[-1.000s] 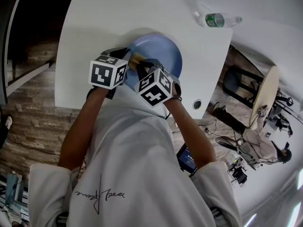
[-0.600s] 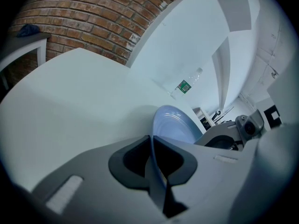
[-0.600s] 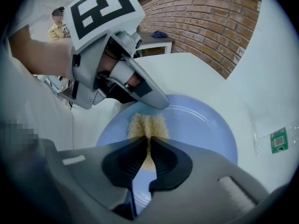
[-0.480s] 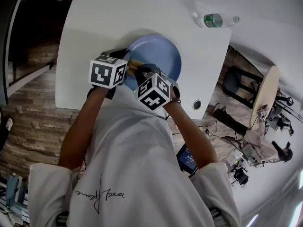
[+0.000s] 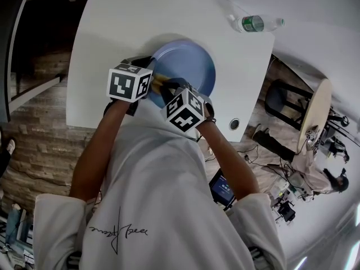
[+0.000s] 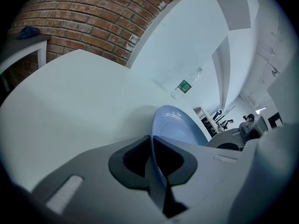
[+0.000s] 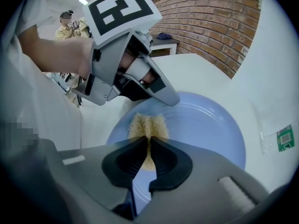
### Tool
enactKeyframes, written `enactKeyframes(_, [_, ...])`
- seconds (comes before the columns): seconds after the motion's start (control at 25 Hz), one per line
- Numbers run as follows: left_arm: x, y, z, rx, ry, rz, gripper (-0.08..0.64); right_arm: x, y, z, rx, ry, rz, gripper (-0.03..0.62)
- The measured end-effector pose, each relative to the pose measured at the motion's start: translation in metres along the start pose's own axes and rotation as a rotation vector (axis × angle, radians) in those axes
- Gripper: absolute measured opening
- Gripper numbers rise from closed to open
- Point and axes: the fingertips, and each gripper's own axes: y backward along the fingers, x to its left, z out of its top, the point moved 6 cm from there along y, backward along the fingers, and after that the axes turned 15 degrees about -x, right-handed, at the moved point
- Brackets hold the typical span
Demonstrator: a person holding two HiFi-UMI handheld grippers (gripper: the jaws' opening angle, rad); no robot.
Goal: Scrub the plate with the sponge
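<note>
Rim of plate point(image 7: 201, 125) hidden beneath left hand-held gripper point(image 7: 161, 93), sponge point(image 7: 147, 125) base lost inside right hand-held gripper point(image 7: 148, 146)

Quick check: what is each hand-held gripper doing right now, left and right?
Left hand-held gripper: closed on the rim of the blue plate.
Right hand-held gripper: closed on the yellow sponge, over the plate.

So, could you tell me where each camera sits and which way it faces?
Head view: on the person's head, looking steeply down at the table and plate; both arms and shirt show.
Left gripper view: on the left gripper, looking along jaws clamped on the plate's rim towards a bottle; only its jaws show.
Right gripper view: on the right gripper, looking down at the sponge pinched in its jaws on the plate; the left gripper shows.
Shared: head and left gripper views both show the bottle.
</note>
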Motion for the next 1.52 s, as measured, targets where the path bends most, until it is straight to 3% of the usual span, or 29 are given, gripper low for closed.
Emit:
enactKeyframes(0.44, [0.001, 0.001, -0.003, -0.004, -0.003, 0.010, 0.031, 0.010, 0.003, -0.007, -0.002, -0.001, 0.049, 0.032])
enactKeyframes(0.88, [0.001, 0.002, -0.001, -0.008, -0.009, 0.013, 0.031, 0.020, 0.009, -0.020, 0.033, 0.003, 0.158, 0.032])
enactKeyframes(1.52, [0.001, 0.002, -0.002, -0.007, -0.012, 0.013, 0.031, 0.023, 0.016, -0.032, 0.072, -0.012, 0.229, 0.031])
